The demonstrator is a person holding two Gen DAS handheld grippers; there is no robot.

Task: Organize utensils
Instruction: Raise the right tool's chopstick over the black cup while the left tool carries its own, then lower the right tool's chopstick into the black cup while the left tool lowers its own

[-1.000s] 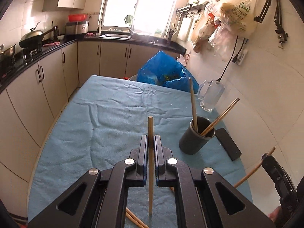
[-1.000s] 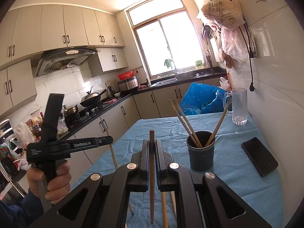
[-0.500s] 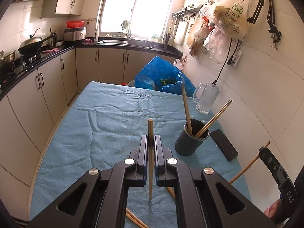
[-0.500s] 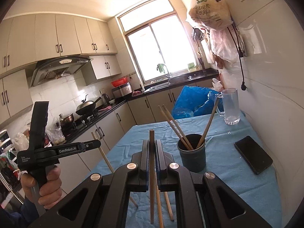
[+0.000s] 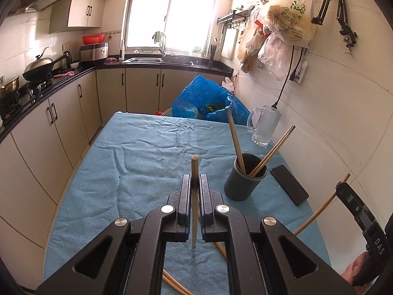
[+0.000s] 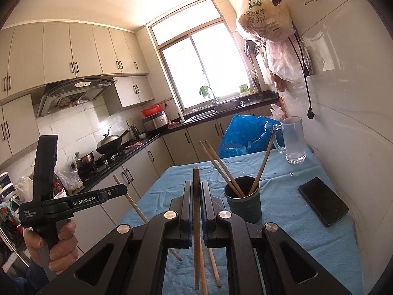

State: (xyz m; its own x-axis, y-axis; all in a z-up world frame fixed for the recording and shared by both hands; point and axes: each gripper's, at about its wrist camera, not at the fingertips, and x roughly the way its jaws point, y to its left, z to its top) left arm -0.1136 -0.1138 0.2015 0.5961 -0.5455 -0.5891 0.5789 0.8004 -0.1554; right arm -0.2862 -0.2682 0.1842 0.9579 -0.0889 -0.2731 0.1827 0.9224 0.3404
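The table is covered by a blue cloth, matt, napped and wrinkled. The chopsticks are of smooth, pale brown wood or bamboo. The holder looks to be matt dark plastic, pierced low on its wall. The mug is of frosted glass. A glossy black face is shown by the phone. The grippers are of matt black plastic with bright metal rivets. The wall tiles are glossy white, and the bag is shiny blue plastic.

3 chopsticks lean in dark holder; others lie on cloth.
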